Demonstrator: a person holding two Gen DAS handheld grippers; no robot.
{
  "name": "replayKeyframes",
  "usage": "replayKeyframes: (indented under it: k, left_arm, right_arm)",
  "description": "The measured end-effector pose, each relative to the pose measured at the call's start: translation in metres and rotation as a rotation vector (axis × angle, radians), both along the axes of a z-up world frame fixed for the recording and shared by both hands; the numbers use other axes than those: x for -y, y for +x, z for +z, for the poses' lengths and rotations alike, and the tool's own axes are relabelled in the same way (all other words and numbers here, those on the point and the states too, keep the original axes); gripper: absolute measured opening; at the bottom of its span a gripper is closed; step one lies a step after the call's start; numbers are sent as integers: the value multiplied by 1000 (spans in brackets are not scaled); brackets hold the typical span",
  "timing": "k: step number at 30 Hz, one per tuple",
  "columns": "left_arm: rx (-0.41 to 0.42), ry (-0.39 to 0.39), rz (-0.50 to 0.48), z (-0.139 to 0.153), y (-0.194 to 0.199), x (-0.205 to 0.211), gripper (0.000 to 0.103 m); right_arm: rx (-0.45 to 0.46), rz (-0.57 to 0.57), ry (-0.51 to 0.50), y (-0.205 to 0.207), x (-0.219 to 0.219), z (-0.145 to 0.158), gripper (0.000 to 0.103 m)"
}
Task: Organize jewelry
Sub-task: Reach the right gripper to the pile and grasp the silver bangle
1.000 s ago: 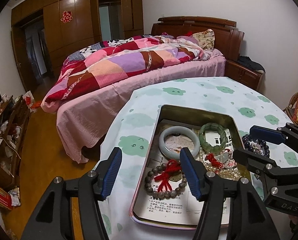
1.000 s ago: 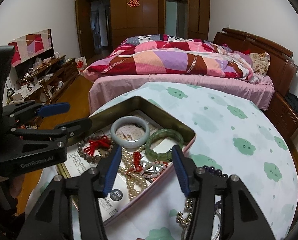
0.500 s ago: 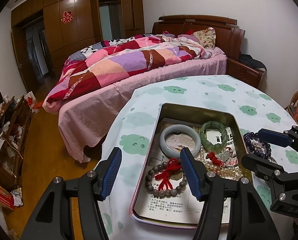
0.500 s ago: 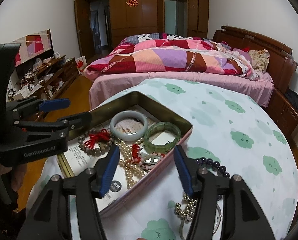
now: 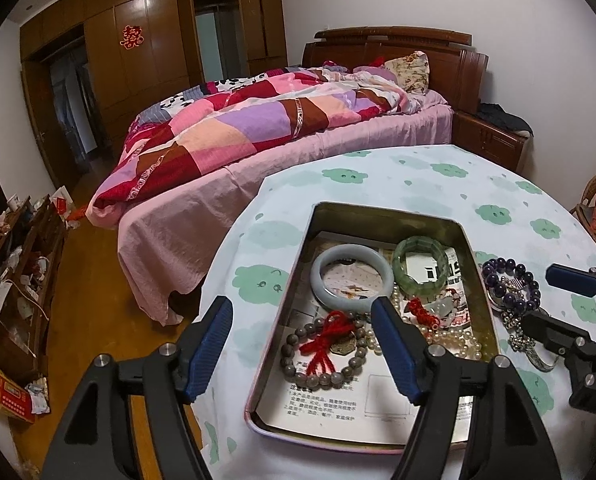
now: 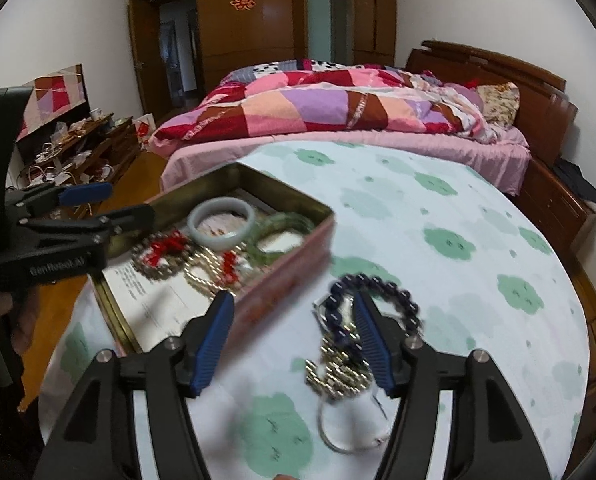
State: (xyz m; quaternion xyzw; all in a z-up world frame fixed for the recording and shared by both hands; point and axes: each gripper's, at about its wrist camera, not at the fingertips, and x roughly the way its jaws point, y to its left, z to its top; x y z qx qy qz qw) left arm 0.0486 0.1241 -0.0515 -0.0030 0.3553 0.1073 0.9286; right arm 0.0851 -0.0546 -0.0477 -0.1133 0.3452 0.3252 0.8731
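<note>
My right gripper [image 6: 292, 338] slides away from the tin [image 6: 286, 252] to the loose pile on the tablecloth, and it now hangs over the purple bead bracelet [image 6: 394, 296] and the metal chain [image 6: 338, 364]. Its jaws have just been opening, with nothing pinched. My left gripper [image 5: 304, 346] has spread its jaws wider over the tin's near edge, empty too.

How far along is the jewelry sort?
Mostly done: the pale bangle, green bracelet, pearls and red-tasselled bead bracelet lie in the tin. In hand: nothing is gripped; the right gripper, jaws just opening, hangs over the table by the loose pieces. Left: the purple bead bracelet and metal chain, both outside the tin.
</note>
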Motion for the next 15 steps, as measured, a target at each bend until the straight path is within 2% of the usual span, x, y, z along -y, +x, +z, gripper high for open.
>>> replayKeyframes:
  k: [15]
  left_arm:
    - [-23,-72,-27,-9,-5,39,72]
  right_arm:
    - [-69,-156,-12,2,71,-24,66]
